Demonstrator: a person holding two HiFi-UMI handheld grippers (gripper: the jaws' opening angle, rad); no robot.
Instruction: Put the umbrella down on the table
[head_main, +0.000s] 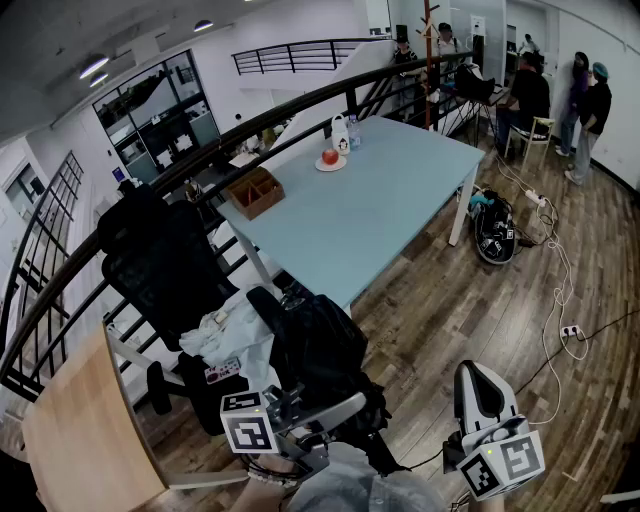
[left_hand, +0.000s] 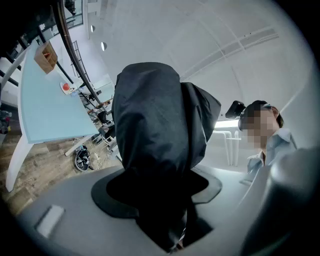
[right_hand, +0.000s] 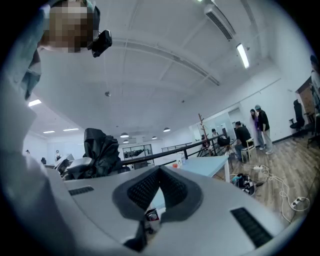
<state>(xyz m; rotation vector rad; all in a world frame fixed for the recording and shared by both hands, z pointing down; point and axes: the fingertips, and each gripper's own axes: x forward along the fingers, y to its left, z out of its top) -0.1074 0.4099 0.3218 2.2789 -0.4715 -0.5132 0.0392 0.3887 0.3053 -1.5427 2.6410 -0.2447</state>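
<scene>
Umbrella (left_hand: 150, 125) folded, black, pinched by its bundled cloth in left gripper (left_hand: 159, 192), carried close to the body, probably for transfer | right gripper (right_hand: 159, 172) pressed together, empty, idle alongside | table (head_main: 400, 210) well ahead, near edge bare, likely set-down spot

The umbrella (left_hand: 150, 125) is partly hidden inside the left gripper (left_hand: 158, 197).

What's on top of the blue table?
A wooden box, a red apple on a plate, and a white bottle beside it. The black umbrella covers the near corner of the table, so anything there is hidden.
</scene>
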